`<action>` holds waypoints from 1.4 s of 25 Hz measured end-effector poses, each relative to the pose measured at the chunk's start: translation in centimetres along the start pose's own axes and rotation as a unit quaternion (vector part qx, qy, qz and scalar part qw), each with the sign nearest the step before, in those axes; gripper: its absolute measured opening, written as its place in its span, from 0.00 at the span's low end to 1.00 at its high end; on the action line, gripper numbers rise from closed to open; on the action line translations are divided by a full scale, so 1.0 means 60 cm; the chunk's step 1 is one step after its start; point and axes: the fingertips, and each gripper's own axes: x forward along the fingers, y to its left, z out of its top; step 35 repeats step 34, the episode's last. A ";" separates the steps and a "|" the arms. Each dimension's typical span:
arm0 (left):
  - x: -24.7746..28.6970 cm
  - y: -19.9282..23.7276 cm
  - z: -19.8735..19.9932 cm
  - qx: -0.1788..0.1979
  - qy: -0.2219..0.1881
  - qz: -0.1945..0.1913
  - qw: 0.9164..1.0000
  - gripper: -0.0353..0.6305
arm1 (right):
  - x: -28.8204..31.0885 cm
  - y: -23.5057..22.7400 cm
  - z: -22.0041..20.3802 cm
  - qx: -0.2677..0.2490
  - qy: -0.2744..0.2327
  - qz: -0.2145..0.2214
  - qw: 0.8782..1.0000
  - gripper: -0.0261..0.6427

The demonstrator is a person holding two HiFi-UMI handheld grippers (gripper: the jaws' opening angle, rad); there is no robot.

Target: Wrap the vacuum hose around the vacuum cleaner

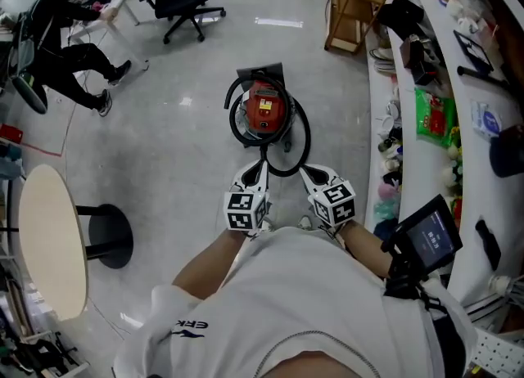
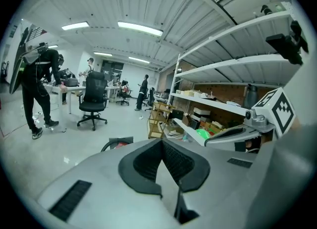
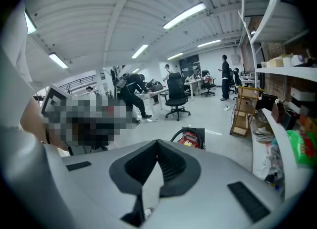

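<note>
Below the head camera, both forearms reach toward 12 o'clock, with the left gripper (image 1: 259, 169) and right gripper (image 1: 309, 173) side by side and tilted slightly down. Each gripper view shows its own jaws pressed together with nothing between them. Only the head view shows the black ribbed hose (image 1: 300, 154) looped round the red round vacuum cleaner (image 1: 264, 110), which stands on the grey floor (image 1: 164, 164) at 12 o'clock, just beyond the tips.

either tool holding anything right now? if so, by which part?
Nothing held. The left tool and right tool are both shut with nothing between the jaws. The hose lies looped around the vacuum, clear of both.
</note>
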 end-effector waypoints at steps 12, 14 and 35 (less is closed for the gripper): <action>-0.023 -0.034 -0.013 0.013 -0.004 0.006 1.000 0.06 | -0.033 -0.010 -0.023 0.015 -0.014 -0.016 1.000 0.05; -0.025 -0.039 -0.014 0.013 -0.006 0.006 1.000 0.06 | -0.037 -0.011 -0.024 0.016 -0.016 -0.018 1.000 0.05; -0.030 -0.027 -0.019 -0.008 -0.013 0.022 1.000 0.06 | -0.028 -0.013 -0.014 0.006 -0.017 -0.024 1.000 0.05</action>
